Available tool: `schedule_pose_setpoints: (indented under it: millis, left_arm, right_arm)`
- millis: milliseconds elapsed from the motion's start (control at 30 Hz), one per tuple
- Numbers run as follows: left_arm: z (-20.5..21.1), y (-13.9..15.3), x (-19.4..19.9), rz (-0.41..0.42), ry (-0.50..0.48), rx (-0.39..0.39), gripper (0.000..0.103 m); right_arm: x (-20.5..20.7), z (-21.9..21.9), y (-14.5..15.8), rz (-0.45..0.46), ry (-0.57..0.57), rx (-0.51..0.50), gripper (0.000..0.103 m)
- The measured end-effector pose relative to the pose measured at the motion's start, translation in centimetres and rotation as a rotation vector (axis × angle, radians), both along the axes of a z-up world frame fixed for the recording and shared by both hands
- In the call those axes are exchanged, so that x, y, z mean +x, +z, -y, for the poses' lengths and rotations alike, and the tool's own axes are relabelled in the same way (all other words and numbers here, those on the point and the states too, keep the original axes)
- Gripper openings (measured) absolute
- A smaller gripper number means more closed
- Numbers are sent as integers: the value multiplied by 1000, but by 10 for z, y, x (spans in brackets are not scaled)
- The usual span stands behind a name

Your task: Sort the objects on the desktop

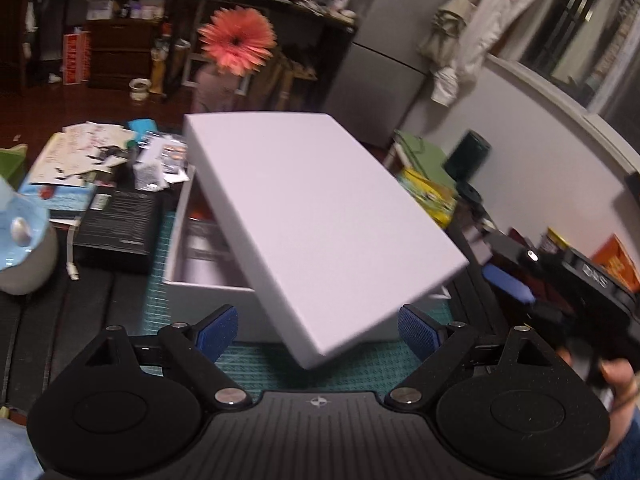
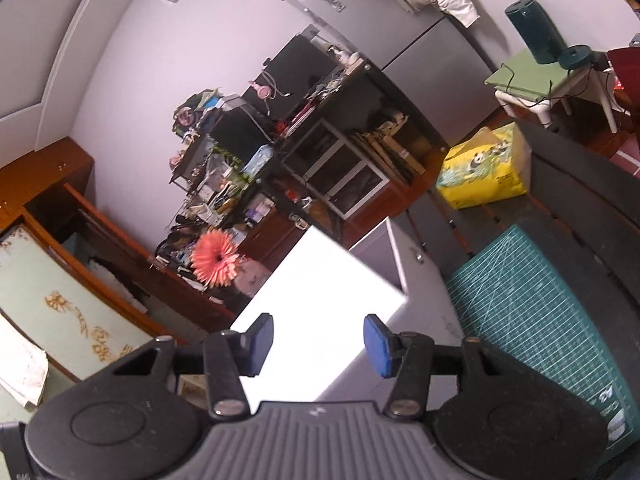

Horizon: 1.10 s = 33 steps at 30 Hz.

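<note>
A white lid hangs tilted over an open white box on my green cutting mat. My left gripper stands wide, its 2 blue pads on either side of the lid's near corner; I cannot tell if they touch it. My right gripper is half closed around the lid's edge, though pad contact is not clear. A black box lies left of the white box.
</note>
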<state>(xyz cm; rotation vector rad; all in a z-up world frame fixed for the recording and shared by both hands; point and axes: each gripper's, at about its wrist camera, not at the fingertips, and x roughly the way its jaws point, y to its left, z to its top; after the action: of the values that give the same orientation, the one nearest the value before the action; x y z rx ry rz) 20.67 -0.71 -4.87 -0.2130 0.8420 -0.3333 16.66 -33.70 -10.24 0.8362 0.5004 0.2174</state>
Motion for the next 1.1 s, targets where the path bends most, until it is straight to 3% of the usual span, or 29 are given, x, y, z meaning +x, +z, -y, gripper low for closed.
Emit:
schedule_pose_setpoints:
  millis: [100, 300, 533, 900, 1100]
  left_arm:
    - [-6, 1, 3, 17, 42, 45, 87]
    - [-12, 2, 5, 38, 84, 90, 89]
    - [-18, 1, 4, 31, 101, 80, 89]
    - [-37, -9, 16, 6, 233, 154, 90]
    - [-35, -12, 17, 12, 237, 188, 90]
  right_arm:
    - [-6, -14, -1, 7, 10, 21, 49]
    - [-23, -37, -22, -16, 7, 170, 51]
    - [-27, -62, -54, -95, 64, 315, 52]
    - [-13, -89, -84, -151, 121, 449, 52]
    - [-5, -92, -100, -174, 100, 493, 52]
